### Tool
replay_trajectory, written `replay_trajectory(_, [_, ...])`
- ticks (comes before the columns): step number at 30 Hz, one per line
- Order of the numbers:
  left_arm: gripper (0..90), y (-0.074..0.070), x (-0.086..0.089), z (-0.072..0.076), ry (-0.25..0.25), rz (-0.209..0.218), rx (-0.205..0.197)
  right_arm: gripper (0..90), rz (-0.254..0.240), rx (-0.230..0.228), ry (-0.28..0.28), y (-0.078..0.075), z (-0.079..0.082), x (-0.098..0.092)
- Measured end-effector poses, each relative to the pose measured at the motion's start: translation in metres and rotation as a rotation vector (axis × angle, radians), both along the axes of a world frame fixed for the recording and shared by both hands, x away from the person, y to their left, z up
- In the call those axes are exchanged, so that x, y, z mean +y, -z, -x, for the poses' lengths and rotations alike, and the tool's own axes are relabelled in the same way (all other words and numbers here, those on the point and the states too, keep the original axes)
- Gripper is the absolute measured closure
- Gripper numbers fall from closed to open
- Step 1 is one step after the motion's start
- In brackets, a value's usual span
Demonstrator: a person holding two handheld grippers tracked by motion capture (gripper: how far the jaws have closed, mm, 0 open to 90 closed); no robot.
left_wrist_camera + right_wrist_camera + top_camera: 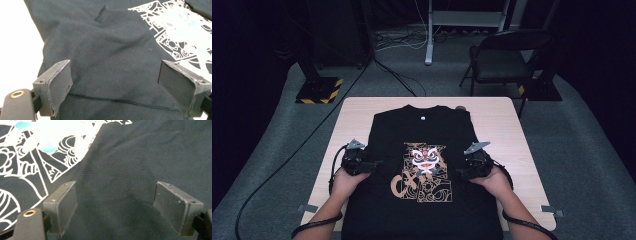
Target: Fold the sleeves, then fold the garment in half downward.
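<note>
Black T-shirt point(422, 145) spread flat on wooden table point(504, 125), printed side up, collar at far edge. Left gripper point(374, 164) over shirt's left side, right gripper point(459, 172) over right side, lion print point(422, 172) between them. Both released: jaws wide apart, bare cloth between pads point(62, 82), nothing pinched. Folded sleeve edge visible under left jaws. Hem cut off at near frame edge; print washed out in gripper views.
</note>
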State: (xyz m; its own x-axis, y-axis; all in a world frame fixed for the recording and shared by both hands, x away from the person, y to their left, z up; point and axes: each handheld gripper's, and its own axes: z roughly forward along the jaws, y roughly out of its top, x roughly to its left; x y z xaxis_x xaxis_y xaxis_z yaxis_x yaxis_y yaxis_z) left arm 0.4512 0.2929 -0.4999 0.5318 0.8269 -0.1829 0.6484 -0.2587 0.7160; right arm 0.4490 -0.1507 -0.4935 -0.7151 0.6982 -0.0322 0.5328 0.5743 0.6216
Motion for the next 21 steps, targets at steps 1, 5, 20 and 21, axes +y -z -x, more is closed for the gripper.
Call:
replay_trajectory(1, [11.7,0.0,0.0,-0.001,0.003,-0.003,0.013,17.9,-0.005,-0.001,0.005,0.0,0.0,-0.001])
replay_trajectory(5, [10.8,-0.001,-0.007,-0.003,0.009,-0.033,0.021,18.5,-0.016,0.01,0.022,0.001,0.001,-0.006])
replay_trajectory(20, [14.6,0.011,-0.02,-0.009,0.076,-0.078,0.042,22.2,-0.037,0.043,0.092,0.006,-0.004,-0.015])
replay_trajectory(21, [14.8,0.011,-0.02,-0.008,0.079,-0.084,0.04,22.8,-0.042,0.045,0.093,0.006,-0.006,-0.014])
